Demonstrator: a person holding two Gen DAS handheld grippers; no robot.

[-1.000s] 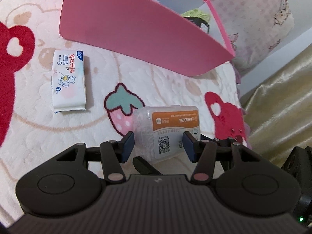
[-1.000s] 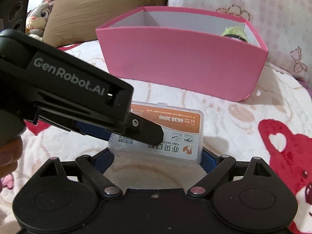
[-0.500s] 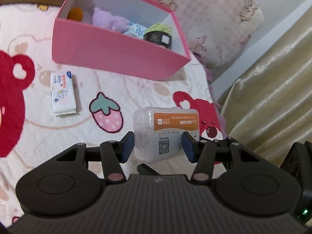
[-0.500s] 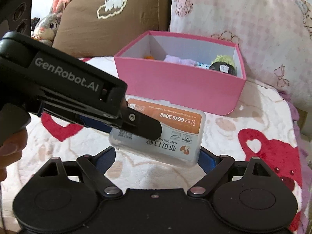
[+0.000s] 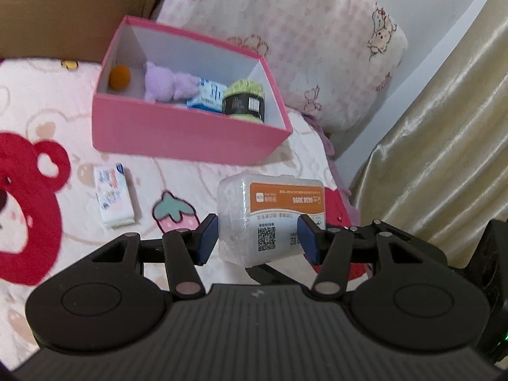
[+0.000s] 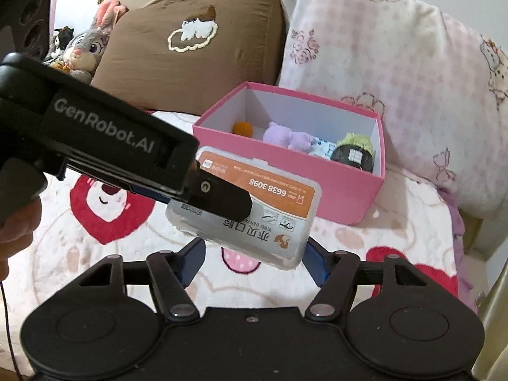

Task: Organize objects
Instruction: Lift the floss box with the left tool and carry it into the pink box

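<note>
Lifted clear of the blanket [image 5: 47, 120] now, your left gripper [image 5: 257, 238] clamps the clear plastic case [image 5: 270, 219]; right gripper [image 6: 254, 262] gapes underneath; carry it level over the pink box [image 5: 190, 133].

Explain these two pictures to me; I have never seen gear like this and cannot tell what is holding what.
No robot here: a person holds a two-finger gripper in each hand, each carrying a forward-looking fisheye camera. One picture comes from the left gripper, the other from the right gripper. The left one grips a clear plastic box with an orange label, lifted above the bed; the right view shows that same box from the side, between its own open fingers. On the bear-print blanket lie a tissue pack and an open pink box holding an orange ball, a purple plush, a small packet and a yarn skein.
</note>
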